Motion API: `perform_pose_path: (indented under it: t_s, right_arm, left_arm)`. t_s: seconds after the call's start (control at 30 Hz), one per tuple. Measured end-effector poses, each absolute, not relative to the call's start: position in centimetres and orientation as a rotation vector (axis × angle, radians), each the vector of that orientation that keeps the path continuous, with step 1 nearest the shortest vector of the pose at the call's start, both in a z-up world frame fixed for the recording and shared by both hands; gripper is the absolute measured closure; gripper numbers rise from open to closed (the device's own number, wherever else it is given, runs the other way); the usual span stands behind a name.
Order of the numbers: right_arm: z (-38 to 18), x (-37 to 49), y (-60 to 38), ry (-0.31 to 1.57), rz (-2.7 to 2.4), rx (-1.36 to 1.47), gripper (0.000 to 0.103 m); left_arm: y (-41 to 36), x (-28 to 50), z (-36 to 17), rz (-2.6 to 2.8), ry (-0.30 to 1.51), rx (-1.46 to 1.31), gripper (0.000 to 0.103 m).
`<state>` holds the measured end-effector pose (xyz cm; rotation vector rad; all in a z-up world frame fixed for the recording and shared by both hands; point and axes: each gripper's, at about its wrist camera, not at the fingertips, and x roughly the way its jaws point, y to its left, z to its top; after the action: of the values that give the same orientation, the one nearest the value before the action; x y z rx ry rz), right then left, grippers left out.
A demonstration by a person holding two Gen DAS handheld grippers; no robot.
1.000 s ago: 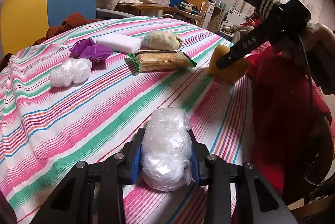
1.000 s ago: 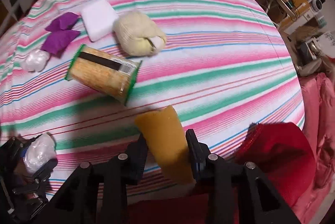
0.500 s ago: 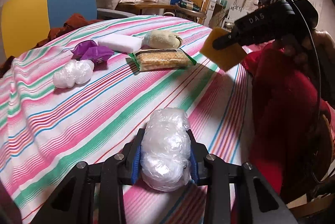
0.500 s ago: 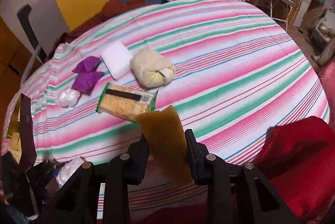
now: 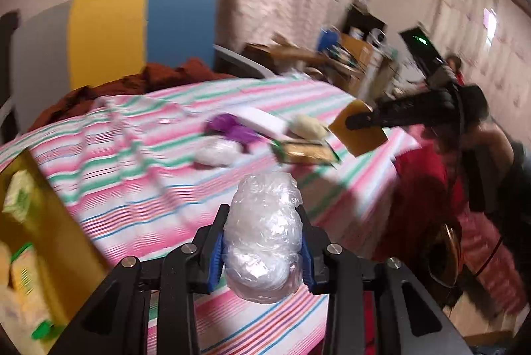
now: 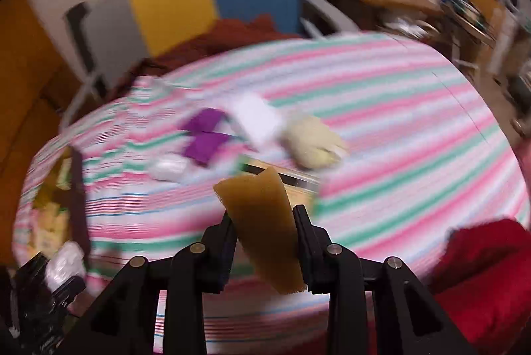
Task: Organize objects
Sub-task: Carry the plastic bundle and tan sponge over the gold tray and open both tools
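Both views are smeared by motion blur, so the things lying on the striped cloth (image 5: 139, 162) covering the surface are soft shapes with no readable print. The cracker packet (image 5: 305, 152) serves as the landmark: in the right wrist view it is mostly hidden behind the held sponge, only a strip showing. Just beyond the packet lie a pale cloth bundle (image 6: 313, 140) and a white block (image 6: 257, 119); to its left sit two purple pouches (image 6: 205, 135) and a small clear plastic bundle (image 6: 169, 167). Far left of the packet, at the cloth's edge, a yellow box (image 5: 43, 205) is cut off by the frame, its contents (pale packets with green marks) too blurred to name.

The left tongs (image 5: 262, 242) are closed partway on a wad of crinkled clear plastic (image 5: 264, 235), blue-edged pads pressing both its sides, held clear above the cloth, nearer the camera than the packet.

The right tongs (image 6: 264, 228) are pinched onto a tan sponge (image 6: 262, 222), which stands tilted between the fingers and juts above them, raised off the cloth in front of the packet. A red garment (image 6: 481, 272) lies to the packet's right.
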<state>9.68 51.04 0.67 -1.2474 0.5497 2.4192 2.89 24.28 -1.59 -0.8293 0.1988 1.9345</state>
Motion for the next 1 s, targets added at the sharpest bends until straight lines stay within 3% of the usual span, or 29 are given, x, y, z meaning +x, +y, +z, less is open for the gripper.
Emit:
perform_pose_path:
  t_s: [0.47, 0.7, 0.73, 0.77, 0.8, 0.83, 0.87, 1.0]
  right_arm:
    - [1.8, -1.4, 32.8, 0.443, 2.839, -1.455, 0.070]
    - [0.6, -5.8, 25.9, 0.367, 2.892, -1.575, 0.066]
    - [0.6, -6.3, 25.0, 0.345, 2.901, -1.574, 0.066]
    - [0.6, -6.8, 24.3, 0.344, 2.912, -1.572, 0.066]
    - [0.6, -7.1, 23.8, 0.355, 2.923, -1.567, 0.056]
    - [0.7, -7.4, 23.3, 0.361, 2.931, -1.556, 0.041]
    - [0.7, -7.5, 23.0, 0.363, 2.935, -1.549, 0.035]
    - [0.6, -7.2, 21.8, 0.329, 2.956, -1.551, 0.030]
  left_arm:
    - [8.4, -6.2, 0.7, 2.430, -0.053, -0.925, 0.066]
    - [4.6, -11.1, 0.9, 2.577, -0.048, -0.997, 0.064]
    - [4.2, -11.9, 1.0, 2.594, -0.049, -1.001, 0.062]
    - [3.7, -12.6, 1.2, 2.628, -0.057, -1.002, 0.053]
    - [3.3, -13.3, 1.2, 2.652, -0.064, -1.006, 0.036]
    - [3.0, -14.0, 1.1, 2.663, -0.068, -1.024, 0.028]
    - [2.4, -14.6, 1.1, 2.687, -0.082, -1.040, 0.022]
    - [1.6, -14.3, 1.2, 2.732, -0.066, -1.019, 0.022]
